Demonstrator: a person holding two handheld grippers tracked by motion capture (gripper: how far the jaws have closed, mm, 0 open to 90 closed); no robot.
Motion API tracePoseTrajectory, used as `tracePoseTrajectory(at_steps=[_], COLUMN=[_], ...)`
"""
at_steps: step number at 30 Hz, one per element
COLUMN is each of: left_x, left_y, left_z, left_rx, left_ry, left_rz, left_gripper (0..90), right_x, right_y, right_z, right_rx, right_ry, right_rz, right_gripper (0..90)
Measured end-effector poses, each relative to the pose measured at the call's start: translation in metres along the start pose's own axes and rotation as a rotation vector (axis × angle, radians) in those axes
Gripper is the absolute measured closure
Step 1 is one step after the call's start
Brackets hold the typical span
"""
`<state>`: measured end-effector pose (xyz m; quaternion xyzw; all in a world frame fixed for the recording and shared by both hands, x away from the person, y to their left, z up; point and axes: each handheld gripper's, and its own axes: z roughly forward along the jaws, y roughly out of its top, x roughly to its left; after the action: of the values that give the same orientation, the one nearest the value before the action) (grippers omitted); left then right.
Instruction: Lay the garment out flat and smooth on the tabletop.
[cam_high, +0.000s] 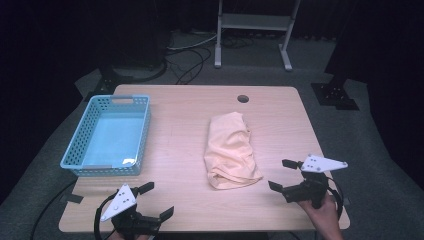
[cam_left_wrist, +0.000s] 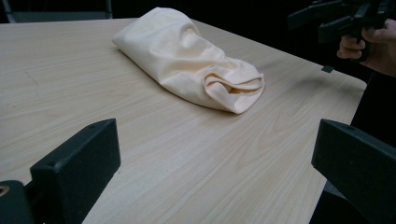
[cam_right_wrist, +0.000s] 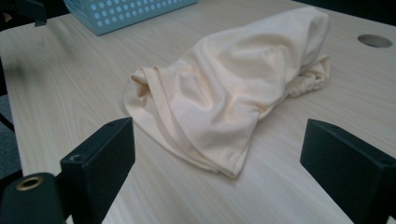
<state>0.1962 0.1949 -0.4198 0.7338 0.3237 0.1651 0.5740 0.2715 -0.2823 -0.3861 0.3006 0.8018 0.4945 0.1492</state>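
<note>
Cloth (cam_high: 230, 151) lies mid-desk, long axis running top to bottom of the high view. Right gripper (cam_high: 284, 175) is nearer, at its lower right; left gripper (cam_high: 156, 200) lower left. Both jaws wide open, empty.

Dark room, grey carpet floor (cam_high: 350, 130), white metal stand (cam_high: 252, 22), cables (cam_high: 187, 55), wooden table (cam_high: 185, 145)

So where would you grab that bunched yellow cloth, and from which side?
Take the cloth at its near corner, where folded hem edges stack and lift off the table. Probably come in low from the right gripper, whose open jaws already face it.
</note>
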Motion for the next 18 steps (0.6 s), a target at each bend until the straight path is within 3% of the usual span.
tracePoseTrajectory(at_steps=[4, 18], left_x=[0.0, 0.001], left_y=[0.0, -0.001], left_z=[0.0, 0.002], left_rx=[0.001, 0.006], left_ry=[0.0, -0.004], left_rz=[-0.002, -0.001], left_gripper=[0.5, 0.4], right_x=[-0.001, -0.016], right_y=[0.012, 0.047], right_z=[0.015, 0.06], right_rx=[-0.004, 0.025], right_ry=[0.004, 0.043], right_rz=[-0.015, 0.002], right_gripper=[9.6, 9.6])
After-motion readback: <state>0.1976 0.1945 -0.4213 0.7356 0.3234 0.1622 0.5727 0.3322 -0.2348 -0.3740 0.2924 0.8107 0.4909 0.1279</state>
